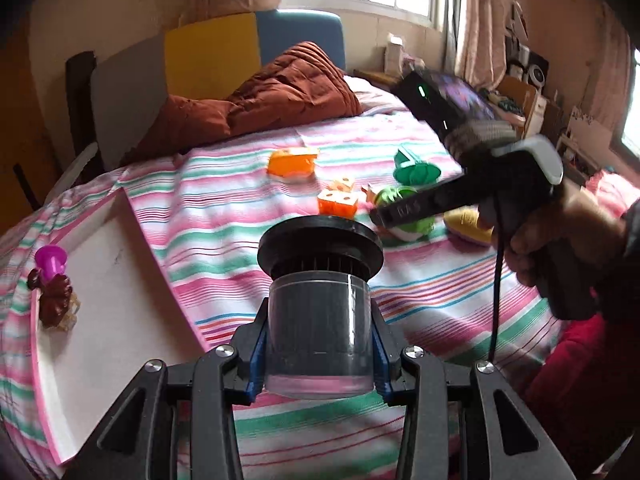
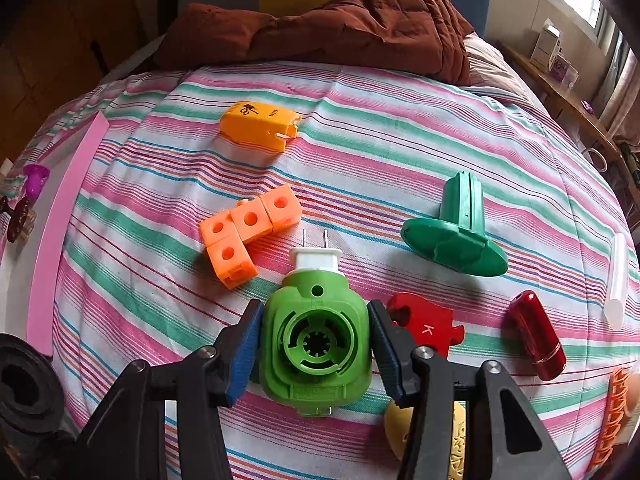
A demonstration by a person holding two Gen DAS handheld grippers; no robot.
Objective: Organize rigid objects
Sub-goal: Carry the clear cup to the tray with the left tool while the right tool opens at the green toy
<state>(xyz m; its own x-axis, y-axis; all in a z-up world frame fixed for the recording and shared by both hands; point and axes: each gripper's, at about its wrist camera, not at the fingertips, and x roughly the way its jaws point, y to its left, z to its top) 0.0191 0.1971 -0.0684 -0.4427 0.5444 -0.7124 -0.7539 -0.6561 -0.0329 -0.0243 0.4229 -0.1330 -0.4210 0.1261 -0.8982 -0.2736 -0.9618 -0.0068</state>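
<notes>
My left gripper [image 1: 318,344] is shut on a black pleated filter in a clear cup [image 1: 318,280] and holds it upright above the striped bed, beside a white tray with a pink rim [image 1: 112,280]. The filter's black flange [image 2: 24,384] shows at the right wrist view's lower left. My right gripper [image 2: 316,340] is shut on a light green plug adapter [image 2: 316,364] with a white two-pronged end, low over the sheet. A hand [image 1: 560,232] carries that gripper [image 1: 400,212] at the right of the left wrist view.
On the sheet lie joined orange cubes [image 2: 248,232], an orange box [image 2: 260,126], a dark green flanged piece [image 2: 456,236], a red puzzle piece [image 2: 428,324], a red cylinder [image 2: 536,336] and a white stick [image 2: 616,280]. In the tray are a purple toy [image 1: 50,264] and a brown one [image 1: 54,300]. A brown quilt [image 2: 340,20] lies behind.
</notes>
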